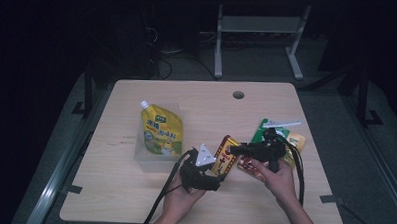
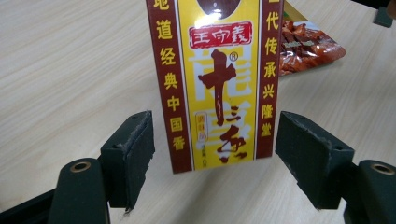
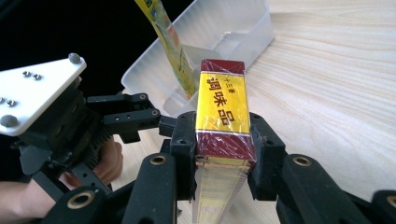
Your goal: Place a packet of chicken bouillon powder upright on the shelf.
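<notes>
The red-and-yellow seasoning box [image 3: 221, 116] is clamped across its narrow sides by the right gripper [image 3: 224, 154], above the table. The left gripper [image 2: 215, 154] is spread open, its pads flanking but clear of the box's lower end.

pouch [image 1: 160, 133] in tub [image 1: 152, 162], box [image 1: 225, 155] right of it

My table [image 1: 133, 200] is a pale wood-grain top with a round cable hole [image 1: 238, 95] near its far edge. Left of the middle a clear plastic tub [image 1: 157, 159] rests on it, with a yellow spout pouch [image 1: 161, 129] standing inside. To the right, a green packet [image 1: 266, 128], a small yellow packet [image 1: 297, 141] and a red snack bag [image 2: 306, 49] lie flat on the wood, close together.
</notes>
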A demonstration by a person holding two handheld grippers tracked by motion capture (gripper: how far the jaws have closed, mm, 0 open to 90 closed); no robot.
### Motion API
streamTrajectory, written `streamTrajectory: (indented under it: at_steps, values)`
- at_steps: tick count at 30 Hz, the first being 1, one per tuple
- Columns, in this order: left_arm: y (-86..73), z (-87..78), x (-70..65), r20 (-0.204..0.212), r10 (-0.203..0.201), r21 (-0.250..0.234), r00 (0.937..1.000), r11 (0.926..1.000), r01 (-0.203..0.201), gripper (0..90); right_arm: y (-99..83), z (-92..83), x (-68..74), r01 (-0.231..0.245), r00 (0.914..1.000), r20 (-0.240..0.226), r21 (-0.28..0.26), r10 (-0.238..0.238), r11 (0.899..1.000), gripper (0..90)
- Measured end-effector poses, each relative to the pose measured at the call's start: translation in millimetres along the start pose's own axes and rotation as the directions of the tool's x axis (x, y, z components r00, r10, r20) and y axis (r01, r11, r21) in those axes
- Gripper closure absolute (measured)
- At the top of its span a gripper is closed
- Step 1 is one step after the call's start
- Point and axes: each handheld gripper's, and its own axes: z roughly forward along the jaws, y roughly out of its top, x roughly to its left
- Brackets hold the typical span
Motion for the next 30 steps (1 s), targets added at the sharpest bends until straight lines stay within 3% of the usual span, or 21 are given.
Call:
streamTrajectory:
  at_steps: [4,7,10,11,14,24,25,30]
  values:
    - [-3.2,-3.5,0.6,0.003,-0.003,0.004,1.0000,1.0000,0.003,26.9,3.2,0.7,2.5,0.028,0.9995,0.011,0.015,-0.028,0.999,67.4]
    - [-6.2,-6.7,1.7,0.032,-0.035,0.004,0.9989,0.9994,0.035,26.5,7.1,-0.1,4.3,0.050,0.9987,0.004,0.018,-0.050,0.999,67.4]
    - [-8.8,-10.1,1.4,0.040,-0.025,0.014,0.9989,0.9996,0.025,26.3,11.4,0.1,6.9,0.082,0.9966,0.000,0.025,-0.082,0.996,67.4]
    - [-9.7,-11.4,1.2,0.042,-0.024,0.013,0.9988,0.9996,0.023,26.3,14.9,1.4,8.5,0.111,0.9937,0.004,0.037,-0.112,0.993,67.4]
    - [-12.4,-15.0,0.6,0.052,-0.025,0.014,0.9984,0.9996,0.024,26.3,18.4,2.9,9.4,0.141,0.9900,0.004,0.042,-0.141,0.989,67.4]
    - [-25.2,-20.1,-4.5,0.102,-0.025,0.006,0.9945,0.9997,0.024,27.3,33.8,7.0,18.6,0.189,0.9821,-0.015,0.075,-0.188,0.979,67.3]
    - [-26.1,-20.4,-4.9,0.102,-0.024,0.005,0.9945,0.9997,0.024,27.3,36.7,8.3,21.7,0.212,0.9773,-0.018,0.078,-0.211,0.974,67.3]
    - [-31.1,-21.4,-5.7,0.129,-0.021,0.005,0.9914,0.9998,0.021,27.0,46.2,14.0,27.9,0.244,0.9692,-0.048,0.071,-0.241,0.967,67.3]
